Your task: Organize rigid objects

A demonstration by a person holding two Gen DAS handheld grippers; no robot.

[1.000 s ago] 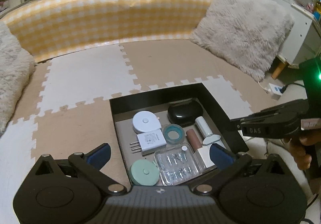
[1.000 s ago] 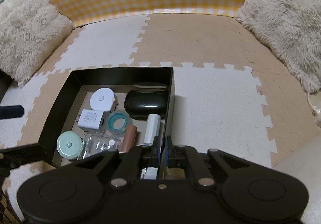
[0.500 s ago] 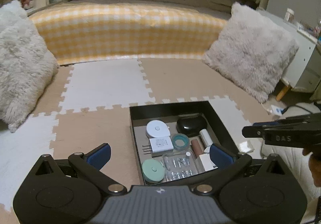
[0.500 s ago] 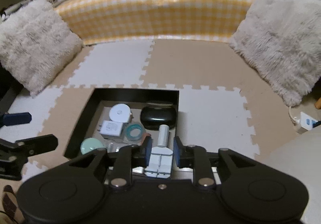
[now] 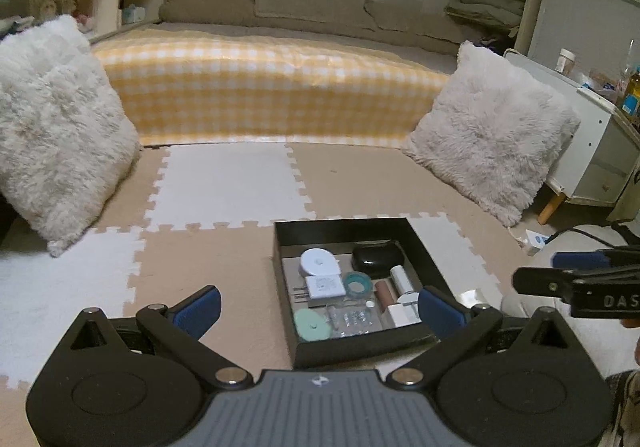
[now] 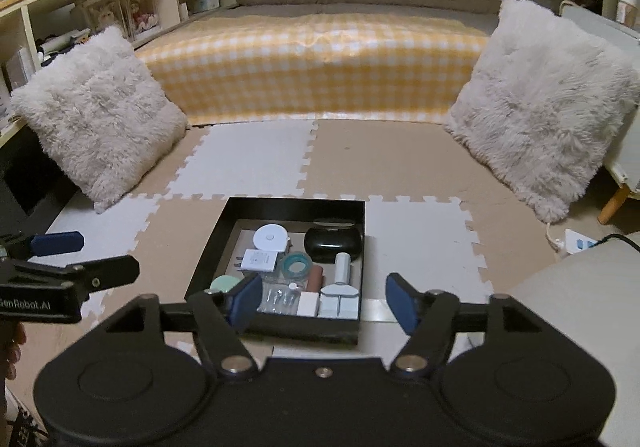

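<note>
A black open box point(image 5: 344, 226) point(image 6: 296, 203) sits on the foam floor mat and holds several small items: a white round disc point(image 6: 271, 237), a black case point(image 6: 332, 243), a white charger plug point(image 6: 260, 259), a teal tape ring point(image 6: 297, 265), a mint round tin point(image 6: 222, 283), a brown tube point(image 6: 316, 277), a clear blister pack point(image 6: 280, 297) and a pale tool with a white handle point(image 6: 340, 293). My left gripper point(image 5: 318, 307) is open and empty, above the box's near edge. My right gripper point(image 6: 322, 299) is open and empty, above the box's near side.
Two fluffy white cushions point(image 6: 100, 119) point(image 6: 548, 103) lean at left and right. A low bed with a yellow checked cover point(image 6: 320, 59) lies behind. Shelves point(image 6: 120, 7) stand at far left. A white cabinet point(image 5: 592, 135) and a cable with adapter point(image 6: 580, 243) are at right.
Both grippers have pulled up and back from the box. My right gripper has opened and let go of the pale tool, which now lies in the box's near right corner.
</note>
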